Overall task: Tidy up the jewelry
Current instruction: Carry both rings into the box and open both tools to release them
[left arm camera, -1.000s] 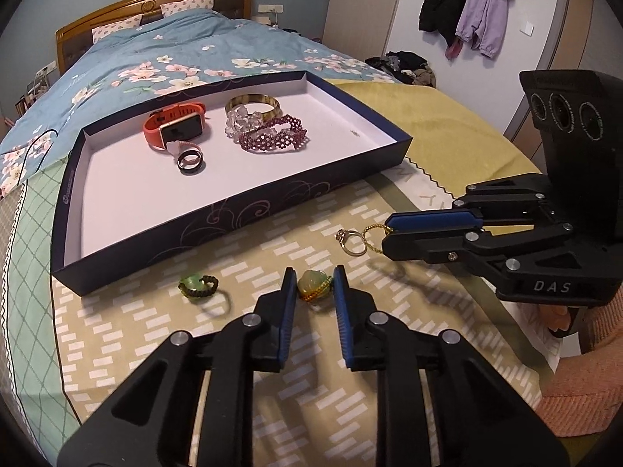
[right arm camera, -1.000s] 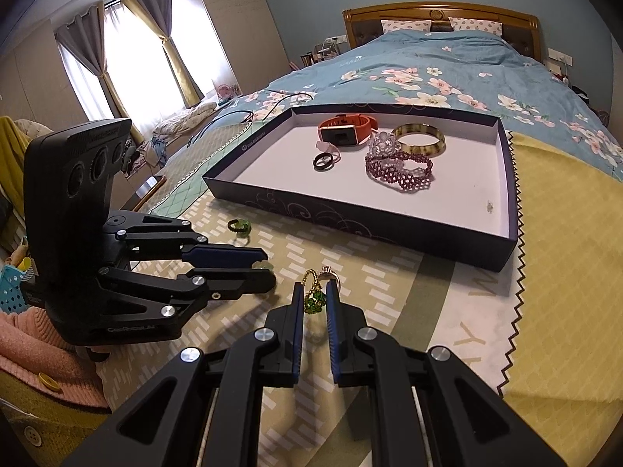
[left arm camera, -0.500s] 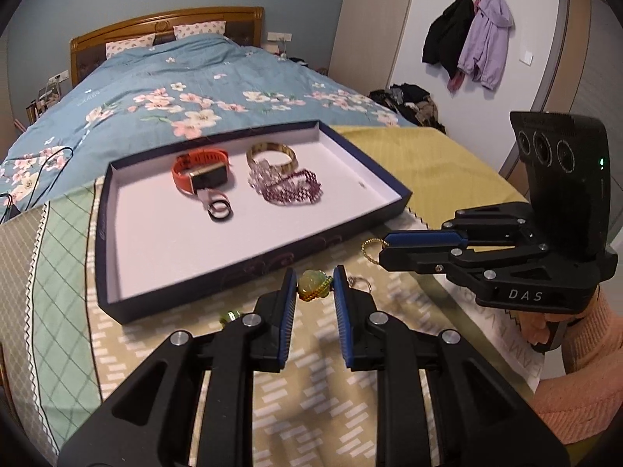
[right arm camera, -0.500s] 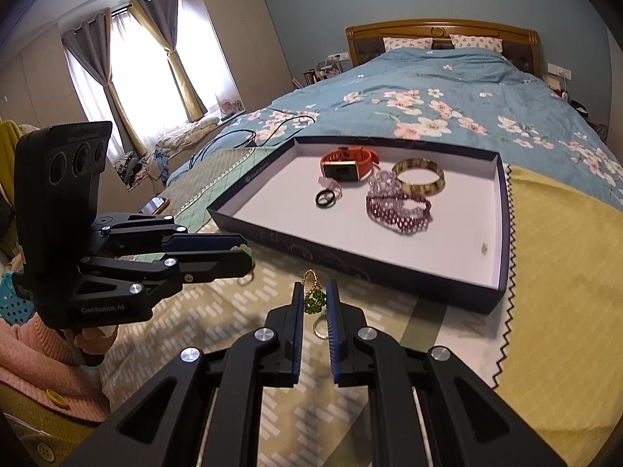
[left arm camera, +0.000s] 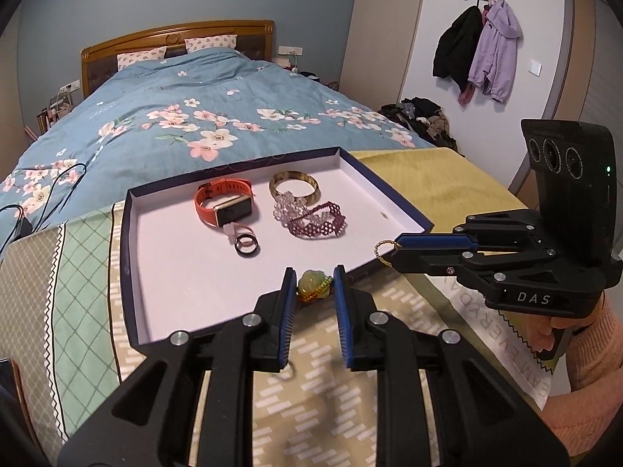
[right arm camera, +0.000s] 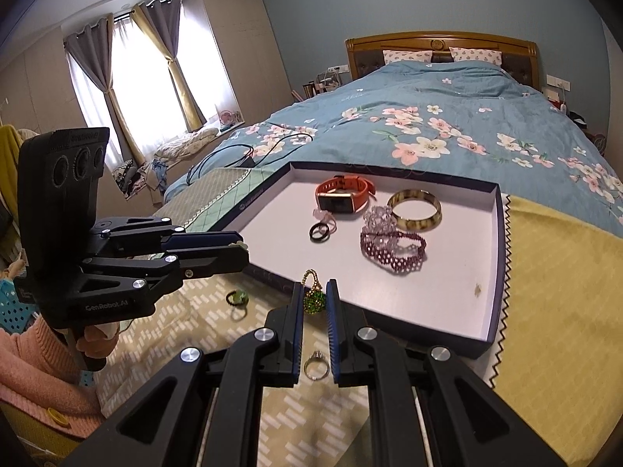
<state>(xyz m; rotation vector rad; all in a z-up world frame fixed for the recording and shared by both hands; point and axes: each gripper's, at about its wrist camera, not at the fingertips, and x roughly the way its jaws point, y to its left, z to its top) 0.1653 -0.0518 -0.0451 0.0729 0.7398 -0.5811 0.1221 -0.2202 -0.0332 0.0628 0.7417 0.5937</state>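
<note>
My left gripper [left arm camera: 314,282] is shut on a pale green-and-yellow ring piece [left arm camera: 314,287], held just above the near edge of the dark blue tray [left arm camera: 126,272]. At about the same height beside it, my right gripper [right arm camera: 314,292] is shut on a green beaded charm [right arm camera: 314,300] with a gold loop. That loop [left arm camera: 383,253] also shows at the right gripper's tip [left arm camera: 397,249] in the left wrist view. The left gripper [right arm camera: 243,249] shows at the left in the right wrist view. A green ring [right arm camera: 236,297] and a silver ring [right arm camera: 316,362] lie on the patterned cloth.
The tray's white floor holds an orange watch [left arm camera: 224,202], a gold bangle [left arm camera: 294,190], a clear crystal bracelet [left arm camera: 290,206], a purple beaded bracelet [left arm camera: 317,225] and a black ring [left arm camera: 247,245]. A bed with a flowered quilt [right arm camera: 428,124] lies behind. Pink sleeves [left arm camera: 584,369] hold both grippers.
Both grippers have risen off the cloth, each still gripping its piece, and have tipped up toward the tray. The green and silver rings stay on the cloth.
</note>
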